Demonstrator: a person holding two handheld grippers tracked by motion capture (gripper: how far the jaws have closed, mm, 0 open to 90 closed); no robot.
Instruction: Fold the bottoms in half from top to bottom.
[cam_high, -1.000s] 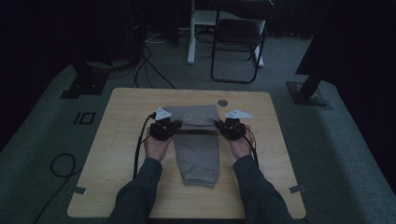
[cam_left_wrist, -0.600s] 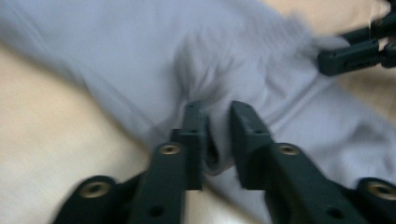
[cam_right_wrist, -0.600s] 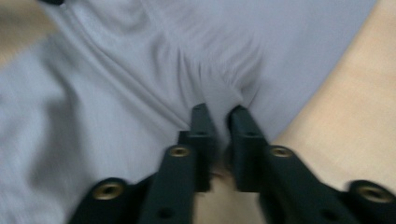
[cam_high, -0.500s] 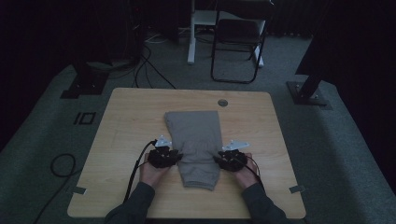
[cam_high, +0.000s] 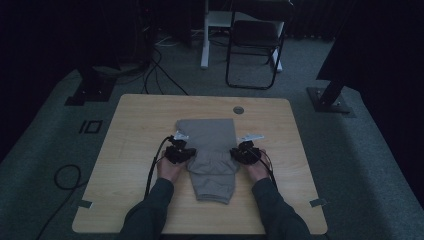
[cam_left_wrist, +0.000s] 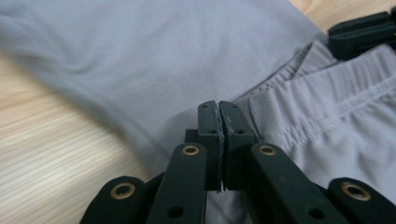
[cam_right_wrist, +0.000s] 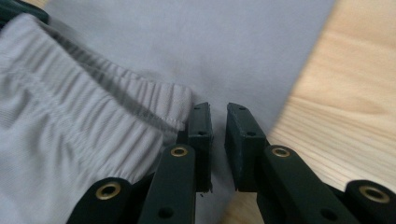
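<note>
High view: grey shorts (cam_high: 212, 150) folded flat mid-counter (cam_high: 130, 130), left hand-held gripper (cam_high: 181, 153) and right hand-held gripper (cam_high: 242, 152) at opposite edges. Left gripper view: jaws just closed together, waistband (cam_left_wrist: 322, 98) alongside. Right gripper view: jaws closing, narrow gap, nothing pinched.

Folded shorts (cam_high: 212, 150) mid-table (cam_high: 130, 130); left gripper (cam_high: 181, 153) at left edge, right gripper (cam_high: 243, 152) at right edge; chair (cam_high: 254, 45) behind table.

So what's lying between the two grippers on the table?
In the high view, the grey folded shorts, waistband included, span the gap between the left gripper and right gripper.
</note>
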